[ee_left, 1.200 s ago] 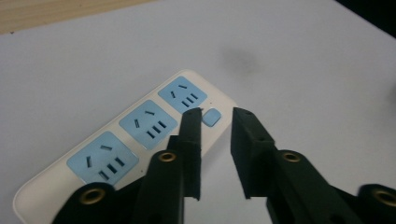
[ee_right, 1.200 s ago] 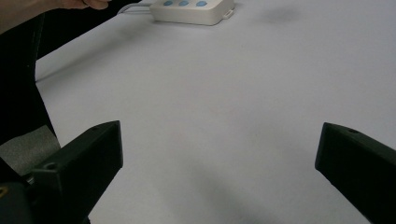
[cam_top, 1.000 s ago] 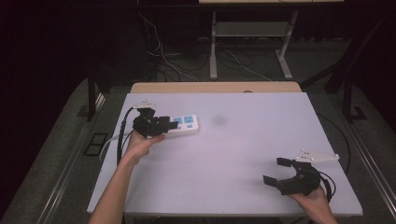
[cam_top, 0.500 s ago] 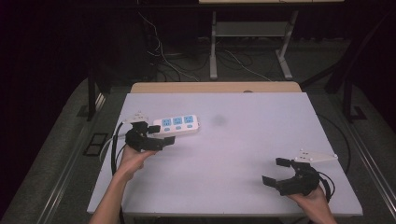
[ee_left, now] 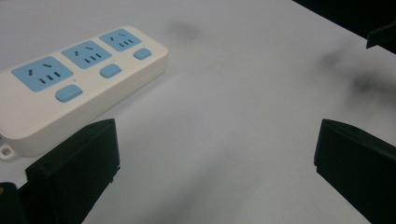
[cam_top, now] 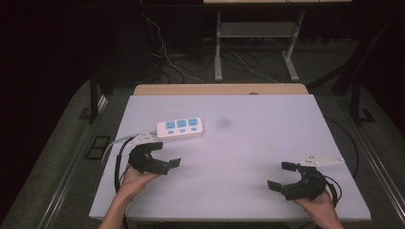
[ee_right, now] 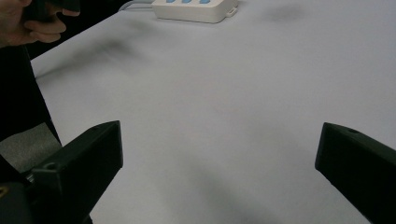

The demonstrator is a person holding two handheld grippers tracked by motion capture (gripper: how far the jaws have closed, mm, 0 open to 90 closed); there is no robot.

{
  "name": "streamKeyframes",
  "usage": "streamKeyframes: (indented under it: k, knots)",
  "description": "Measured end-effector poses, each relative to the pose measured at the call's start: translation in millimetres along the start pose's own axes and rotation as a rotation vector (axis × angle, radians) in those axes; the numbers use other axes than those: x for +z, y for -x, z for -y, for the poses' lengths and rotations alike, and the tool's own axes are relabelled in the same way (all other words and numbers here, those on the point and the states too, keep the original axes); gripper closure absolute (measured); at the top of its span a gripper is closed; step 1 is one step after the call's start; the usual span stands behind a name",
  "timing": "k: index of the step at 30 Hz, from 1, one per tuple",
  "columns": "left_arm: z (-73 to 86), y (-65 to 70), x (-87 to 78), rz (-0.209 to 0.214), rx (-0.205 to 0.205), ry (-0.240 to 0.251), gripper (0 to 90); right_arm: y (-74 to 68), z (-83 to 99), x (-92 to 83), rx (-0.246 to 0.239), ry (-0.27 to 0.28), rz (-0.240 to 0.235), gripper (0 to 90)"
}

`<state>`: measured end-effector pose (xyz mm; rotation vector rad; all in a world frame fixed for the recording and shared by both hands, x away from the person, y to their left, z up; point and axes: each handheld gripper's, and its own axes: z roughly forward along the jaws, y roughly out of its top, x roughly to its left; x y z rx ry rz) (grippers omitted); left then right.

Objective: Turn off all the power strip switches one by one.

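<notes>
Left gripper [cam_top: 165, 153] sits at lower left of the high view, right gripper [cam_top: 285, 175] at lower right, both with jaws spread wide.

White power strip [cam_top: 180, 128] with three blue sockets lying flat on the pale table [cam_top: 248, 143], dark smudge [cam_top: 222, 123] beside it

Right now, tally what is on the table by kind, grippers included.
Power strips: 1, the white power strip with three blue sockets
Grippers: 2, left gripper and right gripper, both open
Total: 3
</notes>
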<state>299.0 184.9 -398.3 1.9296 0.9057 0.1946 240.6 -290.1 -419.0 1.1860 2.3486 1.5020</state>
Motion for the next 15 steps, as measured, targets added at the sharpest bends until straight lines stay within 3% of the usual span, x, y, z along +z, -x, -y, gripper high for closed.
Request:
streamKeyframes:
  k: [9, 15]
  knots:
    - [21.6, 11.8, -5.5, 0.004, -0.009, 0.053, 0.0, -0.1, 0.5, -0.1, 0.002, -0.003, 0.002, 0.7]
    - [30.5, 15.2, -4.7, 0.012, -0.004, 0.049, 0.0, -0.1, 1.9, -1.6, 0.005, -0.001, 0.003, 0.6]
